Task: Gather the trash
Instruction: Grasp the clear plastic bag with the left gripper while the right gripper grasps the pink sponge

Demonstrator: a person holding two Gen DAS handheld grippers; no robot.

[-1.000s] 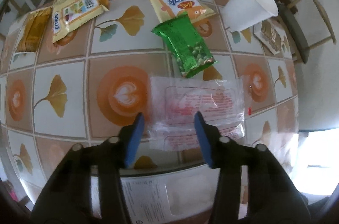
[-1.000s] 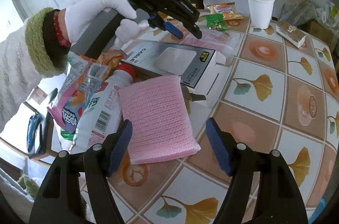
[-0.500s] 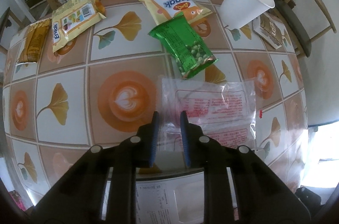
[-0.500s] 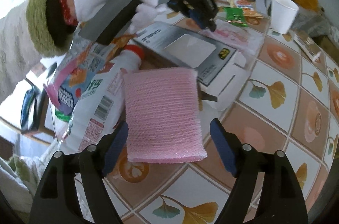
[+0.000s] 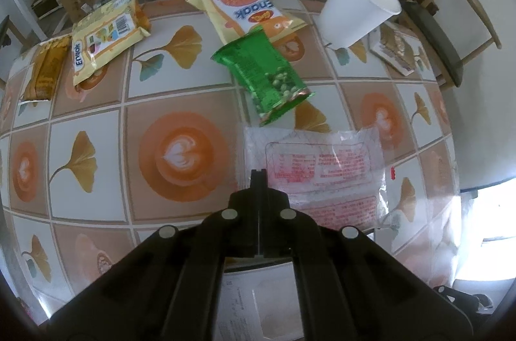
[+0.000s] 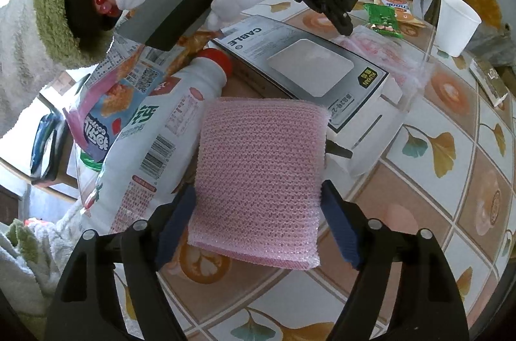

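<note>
The left gripper (image 5: 258, 175) had just clenched fully on the near edge of the clear plastic wrapper (image 5: 317, 168), which lay flat on the tiled table (image 5: 87, 121) at six o'clock of the green snack bag (image 5: 266, 76); lifting it seemed next. The right gripper (image 6: 258, 225) straddled the pink foam pad (image 6: 259, 180), jaws wide, pads at its edges, grip uncertain.

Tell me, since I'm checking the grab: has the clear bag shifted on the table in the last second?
No. The clear bag still lies just below the green packet; only the left hand-held gripper closed on its edge.
</note>
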